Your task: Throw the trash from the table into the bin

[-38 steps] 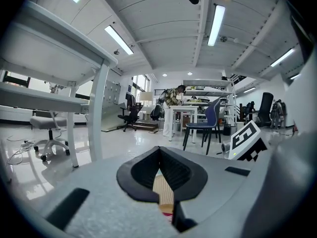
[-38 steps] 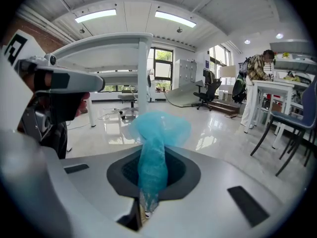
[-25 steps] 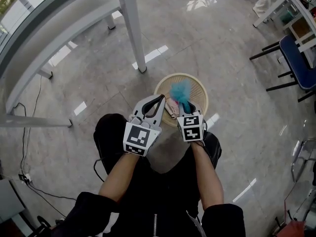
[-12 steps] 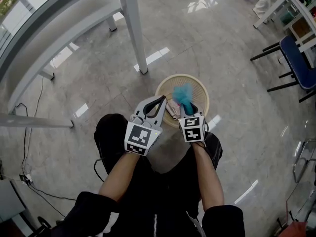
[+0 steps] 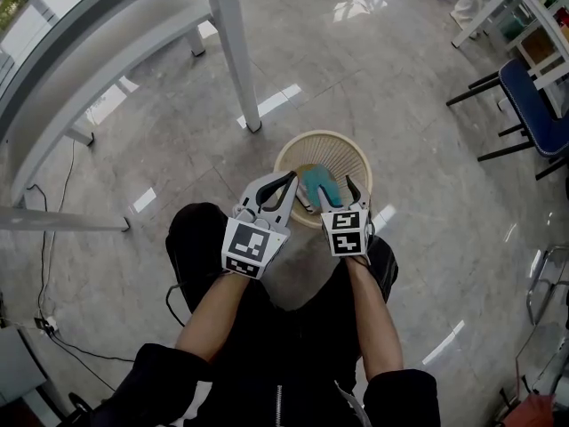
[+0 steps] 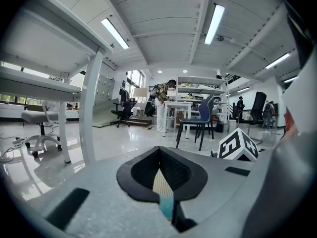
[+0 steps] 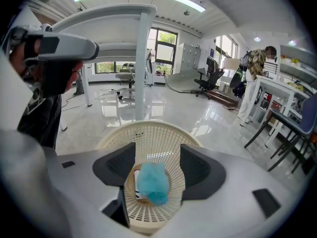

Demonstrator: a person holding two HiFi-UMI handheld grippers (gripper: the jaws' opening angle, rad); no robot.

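cream bin (image 5: pixel 348 157) on glossy floor (image 5: pixel 178 140)

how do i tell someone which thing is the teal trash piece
Find the white table leg; near it stands a round cream lattice plastic bin. Inside is a crumpled teal fluffy wad, the only bright thing there, beside a pale scrap.

Black zipped jacket (image 5: pixel 267 376), black trousers (image 5: pixel 191 247)

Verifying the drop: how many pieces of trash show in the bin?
2: a blue wad inside the bin, and a pale piece partly beneath it, at its left. More may lie hidden underneath.
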